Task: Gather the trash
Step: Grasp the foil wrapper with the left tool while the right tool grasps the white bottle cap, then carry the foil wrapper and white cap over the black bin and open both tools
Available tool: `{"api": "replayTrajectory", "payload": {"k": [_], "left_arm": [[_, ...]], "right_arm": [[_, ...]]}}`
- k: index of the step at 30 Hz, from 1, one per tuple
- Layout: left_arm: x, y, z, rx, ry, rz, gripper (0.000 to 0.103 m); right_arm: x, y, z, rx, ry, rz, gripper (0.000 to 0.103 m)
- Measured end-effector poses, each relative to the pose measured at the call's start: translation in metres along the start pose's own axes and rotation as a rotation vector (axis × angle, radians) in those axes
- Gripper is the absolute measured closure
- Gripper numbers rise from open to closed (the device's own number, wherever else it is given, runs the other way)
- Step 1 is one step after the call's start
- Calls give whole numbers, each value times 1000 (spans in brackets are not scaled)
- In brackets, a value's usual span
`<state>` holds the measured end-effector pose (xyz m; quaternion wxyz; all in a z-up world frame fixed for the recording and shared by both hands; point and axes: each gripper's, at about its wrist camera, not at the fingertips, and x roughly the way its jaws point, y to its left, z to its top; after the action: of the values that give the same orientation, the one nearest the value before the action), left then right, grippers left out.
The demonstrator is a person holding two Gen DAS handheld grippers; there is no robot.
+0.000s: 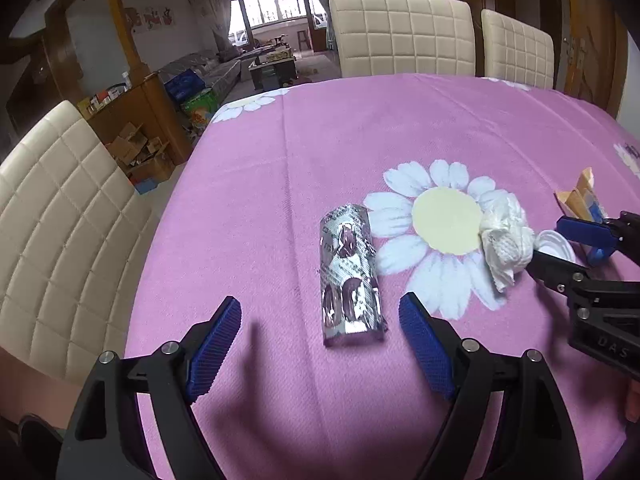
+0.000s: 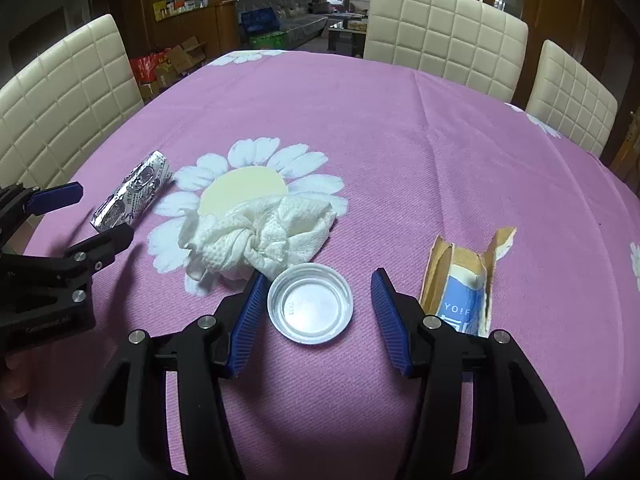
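A pink cloth (image 1: 320, 140) with white daisies covers the table, and 4 bits of trash lie on it in a loose row.

The left gripper (image 1: 320, 328) hangs low over the near part of the cloth with its jaws wide apart and nothing between the pads. The foil pack (image 1: 350, 276), a curled silver blister strip, lies flat just ahead of the gap, its near end level with the blue fingertips (image 1: 224, 320) and closer to the right-side one. Neither pad touches it.

To the right of the foil pack sits a crumpled tissue (image 2: 260, 232), resting on the petals of the big daisy (image 2: 248, 188). Just beside it, nearer the person, is a shallow white lid (image 2: 310, 304), rim up.

The right gripper (image 2: 316, 284) stands over that lid with its jaws apart. The lid lies between the 2 blue pads, close to the left-side pad and clear of the other; I cannot tell whether the near pad touches its rim. The tip of that left-side finger also reaches the edge of the tissue.

Beyond the right-side finger lies a torn carton (image 2: 464, 280), brown inside with a blue label, apart from the lid.

3 cream quilted chairs (image 2: 444, 32) stand round the table.
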<state>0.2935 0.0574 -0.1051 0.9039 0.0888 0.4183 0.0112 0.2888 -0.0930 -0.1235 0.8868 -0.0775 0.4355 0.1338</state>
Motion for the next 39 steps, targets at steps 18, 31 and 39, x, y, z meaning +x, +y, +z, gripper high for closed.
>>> {"api": "replayTrajectory", "payload": {"k": [18, 31, 39], "left_arm": [[-1, 1, -3, 25, 9, 21, 79], [-58, 5, -38, 43, -65, 25, 79], [-91, 22, -68, 36, -114, 59, 78]], "right_arm": [[-17, 1, -7, -18, -46, -32, 62], [-42, 31, -16, -82, -88, 29, 62], [-56, 66, -25, -178, -109, 55, 62]]}}
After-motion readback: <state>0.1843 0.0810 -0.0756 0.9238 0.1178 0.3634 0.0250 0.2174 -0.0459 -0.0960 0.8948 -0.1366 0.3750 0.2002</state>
